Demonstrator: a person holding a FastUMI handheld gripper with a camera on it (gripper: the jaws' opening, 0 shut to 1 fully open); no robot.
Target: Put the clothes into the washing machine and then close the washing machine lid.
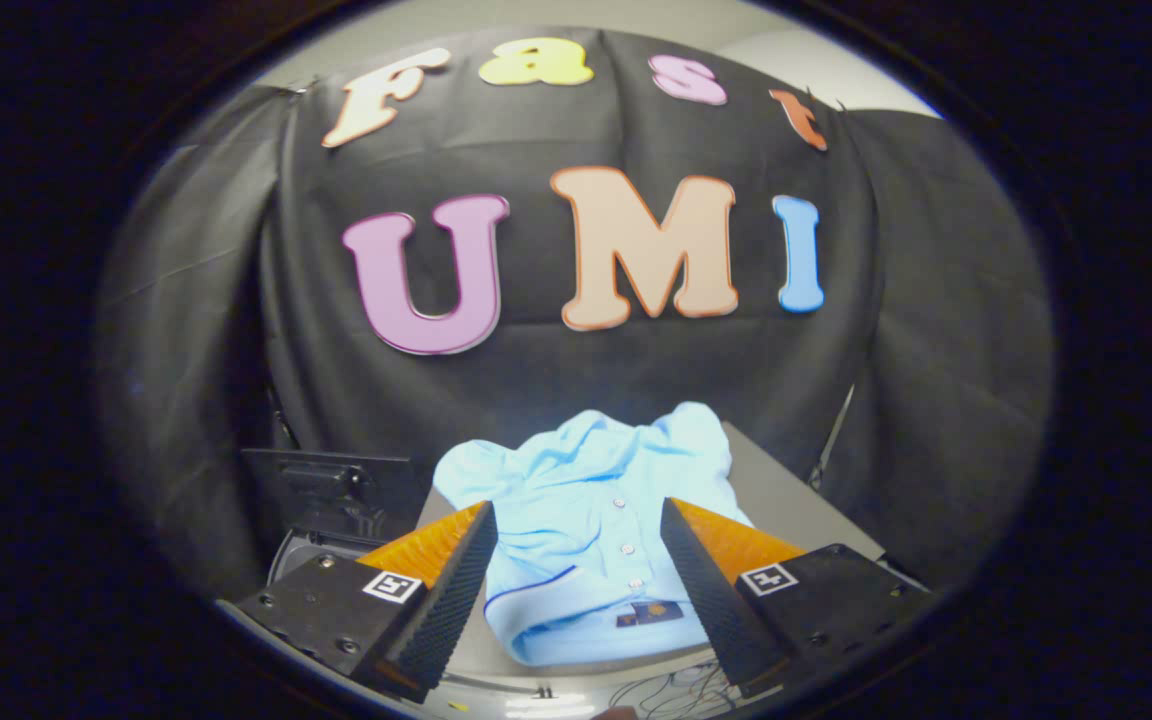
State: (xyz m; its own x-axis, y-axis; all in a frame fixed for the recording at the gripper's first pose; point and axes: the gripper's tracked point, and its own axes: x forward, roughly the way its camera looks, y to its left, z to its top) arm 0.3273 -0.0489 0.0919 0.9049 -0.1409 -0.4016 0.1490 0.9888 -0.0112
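Note:
A light blue button-up shirt [591,520] lies crumpled on a grey table [796,500], between and just beyond my fingers. My gripper [576,520] is open, its fingers spread to either side of the shirt and not touching it. Left of the table stands the washing machine [311,545], dark, with its lid [331,485] raised upright.
Black cloth walls close the booth behind the table and on both sides. The table's near edge runs just under my fingers, with some thin cables [666,690] below it.

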